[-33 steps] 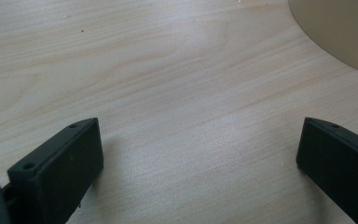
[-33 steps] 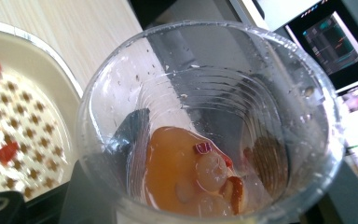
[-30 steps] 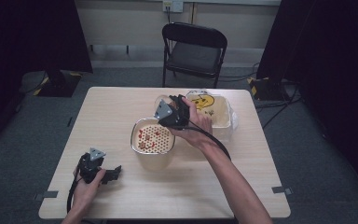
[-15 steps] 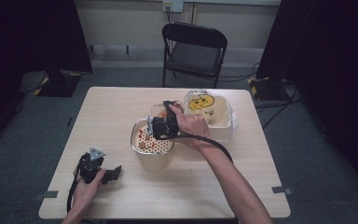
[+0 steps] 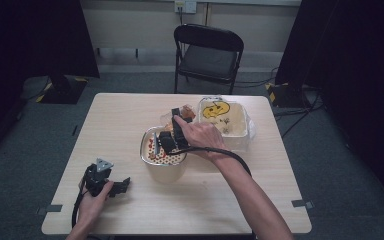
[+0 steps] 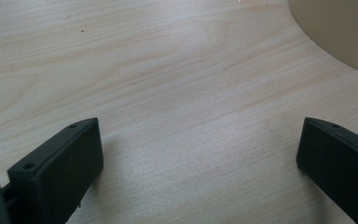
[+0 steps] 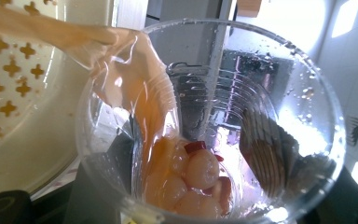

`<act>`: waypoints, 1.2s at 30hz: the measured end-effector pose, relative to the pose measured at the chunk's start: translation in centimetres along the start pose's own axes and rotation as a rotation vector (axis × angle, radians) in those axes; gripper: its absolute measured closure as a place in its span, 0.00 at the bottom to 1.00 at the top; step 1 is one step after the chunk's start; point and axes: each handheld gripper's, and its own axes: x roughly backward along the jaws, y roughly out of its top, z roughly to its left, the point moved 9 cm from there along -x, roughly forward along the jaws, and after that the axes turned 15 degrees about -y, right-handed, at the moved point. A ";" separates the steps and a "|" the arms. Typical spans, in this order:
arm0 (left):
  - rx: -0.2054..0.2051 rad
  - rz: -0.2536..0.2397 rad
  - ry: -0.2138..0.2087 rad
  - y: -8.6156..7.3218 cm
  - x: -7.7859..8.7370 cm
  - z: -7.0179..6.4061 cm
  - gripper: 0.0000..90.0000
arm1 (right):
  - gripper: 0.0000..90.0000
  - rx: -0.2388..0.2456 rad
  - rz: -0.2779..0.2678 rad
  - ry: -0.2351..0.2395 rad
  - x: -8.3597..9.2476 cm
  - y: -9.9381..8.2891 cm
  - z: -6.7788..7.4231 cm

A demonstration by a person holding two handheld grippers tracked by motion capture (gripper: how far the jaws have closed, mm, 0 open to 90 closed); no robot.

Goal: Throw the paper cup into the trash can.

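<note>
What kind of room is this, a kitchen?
Probably not a kitchen, more likely a recording studio or lab: black curtains hang at both sides, a lone folding chair stands behind a plain wooden table, and tape marks sit by its corners.

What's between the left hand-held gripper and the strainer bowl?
Bare tabletop, in the high view, separates the left hand-held gripper and strainer bowl.

A black folding chair [image 5: 208,55] stands behind the table [image 5: 130,120]; its legs look dim.

In the high view the person's hand [image 5: 200,136] hides most of the cup; the colander [image 7: 23,93] runs off the right gripper view's left edge.
</note>
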 end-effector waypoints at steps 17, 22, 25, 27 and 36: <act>0.000 0.000 0.000 0.0 0.0 0.0 0.00 | 0.51 0.294 -0.019 -0.165 0.3 0.5 -0.2; 0.003 -0.001 -0.002 0.0 0.0 0.0 0.00 | 0.51 0.344 -0.020 -0.173 0.4 0.4 -0.3; 0.003 -0.001 -0.001 0.0 0.0 0.0 0.00 | 0.51 0.388 -0.029 -0.192 0.6 0.5 -0.4; 0.000 0.000 0.000 0.0 0.0 0.0 0.00 | 0.51 0.411 -0.032 -0.220 0.7 0.5 -0.7; 0.000 0.000 0.000 0.0 0.0 0.0 0.00 | 0.52 0.557 -0.068 -0.341 1.7 1.4 -1.6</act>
